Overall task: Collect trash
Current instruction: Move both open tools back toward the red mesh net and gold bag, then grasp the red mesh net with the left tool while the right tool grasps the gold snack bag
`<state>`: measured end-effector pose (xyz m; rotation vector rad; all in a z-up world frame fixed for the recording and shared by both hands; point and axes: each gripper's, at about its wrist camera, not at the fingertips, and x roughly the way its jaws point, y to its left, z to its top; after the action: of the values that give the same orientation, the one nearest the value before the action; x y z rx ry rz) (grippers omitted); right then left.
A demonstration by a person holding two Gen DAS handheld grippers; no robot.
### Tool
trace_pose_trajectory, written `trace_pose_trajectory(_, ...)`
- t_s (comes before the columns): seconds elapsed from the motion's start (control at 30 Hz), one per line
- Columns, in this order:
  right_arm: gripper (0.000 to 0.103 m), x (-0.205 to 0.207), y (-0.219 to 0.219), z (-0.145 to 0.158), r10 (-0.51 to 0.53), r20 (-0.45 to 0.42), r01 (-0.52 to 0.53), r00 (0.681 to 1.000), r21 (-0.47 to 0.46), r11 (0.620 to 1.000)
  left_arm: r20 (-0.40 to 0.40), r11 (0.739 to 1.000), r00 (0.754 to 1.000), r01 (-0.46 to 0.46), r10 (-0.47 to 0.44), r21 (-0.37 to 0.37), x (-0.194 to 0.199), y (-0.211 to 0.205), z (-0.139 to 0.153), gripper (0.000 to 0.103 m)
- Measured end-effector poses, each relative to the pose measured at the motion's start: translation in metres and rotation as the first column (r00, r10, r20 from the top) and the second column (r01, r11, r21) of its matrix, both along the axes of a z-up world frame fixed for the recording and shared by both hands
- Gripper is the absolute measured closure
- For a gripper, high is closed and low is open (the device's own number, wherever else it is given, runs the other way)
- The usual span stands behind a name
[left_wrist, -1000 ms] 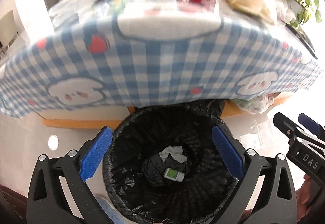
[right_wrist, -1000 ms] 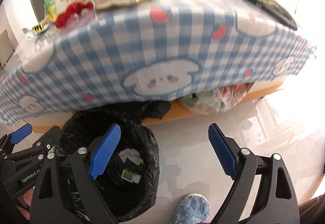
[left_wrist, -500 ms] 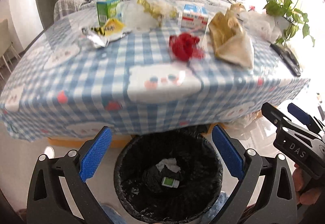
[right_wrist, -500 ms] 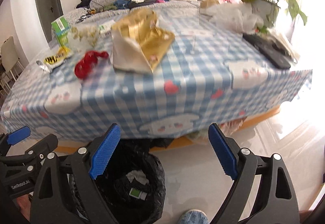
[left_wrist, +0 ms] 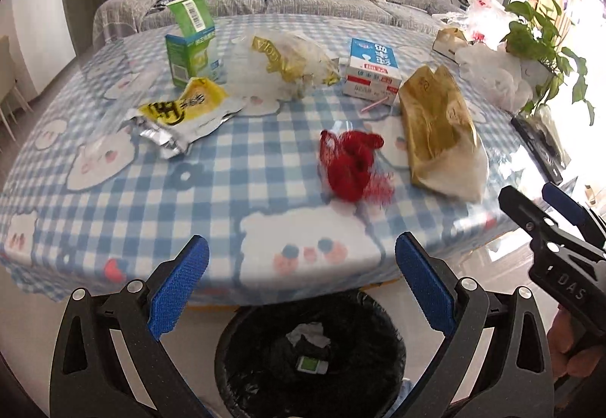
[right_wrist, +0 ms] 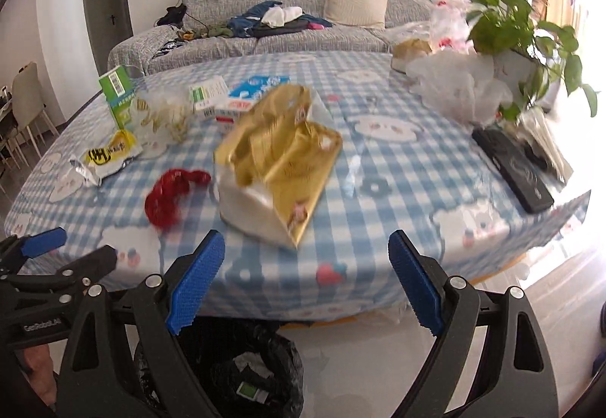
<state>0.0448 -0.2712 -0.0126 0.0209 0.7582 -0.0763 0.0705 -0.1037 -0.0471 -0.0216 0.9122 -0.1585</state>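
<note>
Mostly crinkly wrappers (left_wrist: 181,111) on checked cloth (left_wrist: 235,168)

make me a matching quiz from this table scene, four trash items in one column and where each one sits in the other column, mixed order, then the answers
Things:
1. red mesh net
2. green carton
3. gold paper bag
4. crumpled white paper

Places:
A. inside the black-lined bin under the table edge
B. standing at the far left of the tablecloth
C. lying just right of the red mesh net
D. middle of the cloth, nearest the left gripper

Pairs: 1-D, 2-B, 3-C, 4-A
</note>
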Motion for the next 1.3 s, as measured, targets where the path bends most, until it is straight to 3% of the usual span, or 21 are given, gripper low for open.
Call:
trace_pose_trajectory(0.23, 0.018, 0.026, -0.004, 0.014, 0.007, 0.007, -0.007, 1.0, 0.028, 1.0, -0.008, 1.0, 1.0, 0.011, -0.011, 0.016, 0.032, -0.013, -0.001, 0.008)
trace_pose_trajectory(0.5, 0.019, 0.059, -0.003, 0.02, 0.0, -0.009, 0.001, 1.0, 0.079, 0.997, -0.027, 0.999, 0.999, 0.039, -0.038, 0.03, 0.064, -0.029, -0.007, 0.02)
trace_pose_trajectory(0.9, 0.019, 0.099, 0.001, -0.005, -0.042, -0.099, 0.051, 0.994, 0.089, 0.995, -0.084, 0.999, 0.996, 0.044, -0.041, 0.031, 0.093, -0.038, -0.021, 0.052)
trace_pose_trajectory(1.07, 0.025, 0.106, -0.002, -0.017, -0.057, -0.14, 0.065, 0.989, 0.059, 0.996, -0.085, 0.997, 0.995, 0.05, -0.046, 0.052, 0.096, -0.042, -0.022, 0.071)
trace_pose_trajectory(1.3, 0.04, 0.113, -0.005, -0.038, -0.051, -0.213, 0.064, 0.976, 0.054, 0.996, -0.107, 0.998, 0.994, 0.035, -0.03, 0.051, 0.097, -0.041, -0.021, 0.081)
